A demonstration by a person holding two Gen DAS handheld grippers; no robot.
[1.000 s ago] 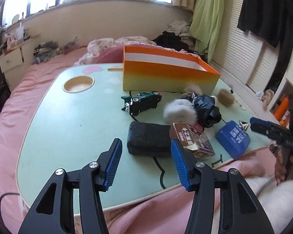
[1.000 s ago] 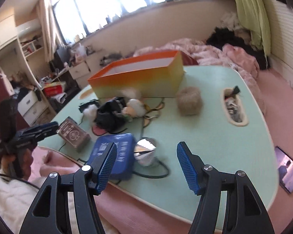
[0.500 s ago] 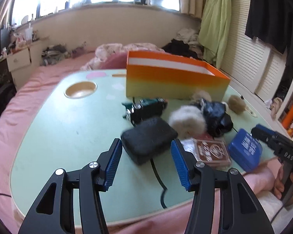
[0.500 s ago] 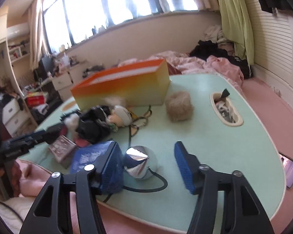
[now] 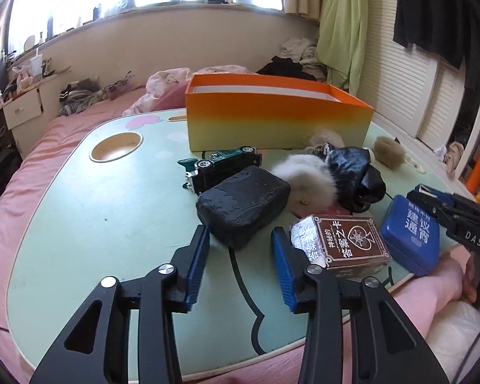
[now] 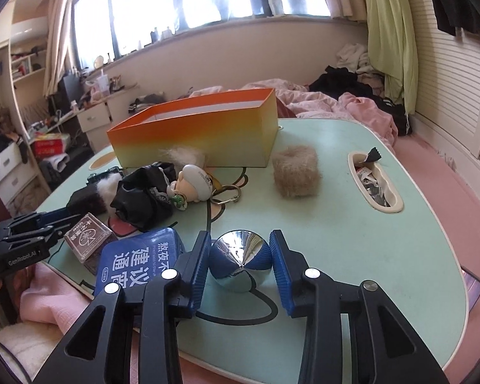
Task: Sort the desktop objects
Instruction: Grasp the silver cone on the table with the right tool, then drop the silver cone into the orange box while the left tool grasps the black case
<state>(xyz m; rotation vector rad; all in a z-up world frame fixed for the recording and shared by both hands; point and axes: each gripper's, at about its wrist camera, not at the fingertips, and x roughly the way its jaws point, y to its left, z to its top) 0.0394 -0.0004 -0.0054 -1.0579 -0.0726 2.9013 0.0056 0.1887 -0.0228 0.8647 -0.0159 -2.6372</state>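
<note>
My left gripper (image 5: pixel 240 230) hangs low over the mint-green table (image 5: pixel 80 224), its jaws closing. The near corner of a black textured pouch (image 5: pixel 243 201) lies between its fingers, with a gap still showing at the right pad. Beside the pouch lie a brown card box (image 5: pixel 342 243) and a blue tin (image 5: pixel 412 233). My right gripper (image 6: pixel 240 235) is closing on a shiny silver cone (image 6: pixel 238 259), and both pads touch its sides. Behind stands the orange box (image 6: pixel 201 134), open at the top.
A green toy car (image 5: pixel 220 164), a white fluffy ball (image 5: pixel 304 176) and black cloth (image 5: pixel 358 172) crowd the space before the box. A doll keychain (image 6: pixel 193 185) and a brown fluffy block (image 6: pixel 296 171) lie nearby. A slot (image 6: pixel 374 185) holds small bits. Pink bedding surrounds the table.
The left gripper came forward and down until the black pouch's corner sat between its fingers. The right gripper sank and its jaws narrowed onto the silver cone.
</note>
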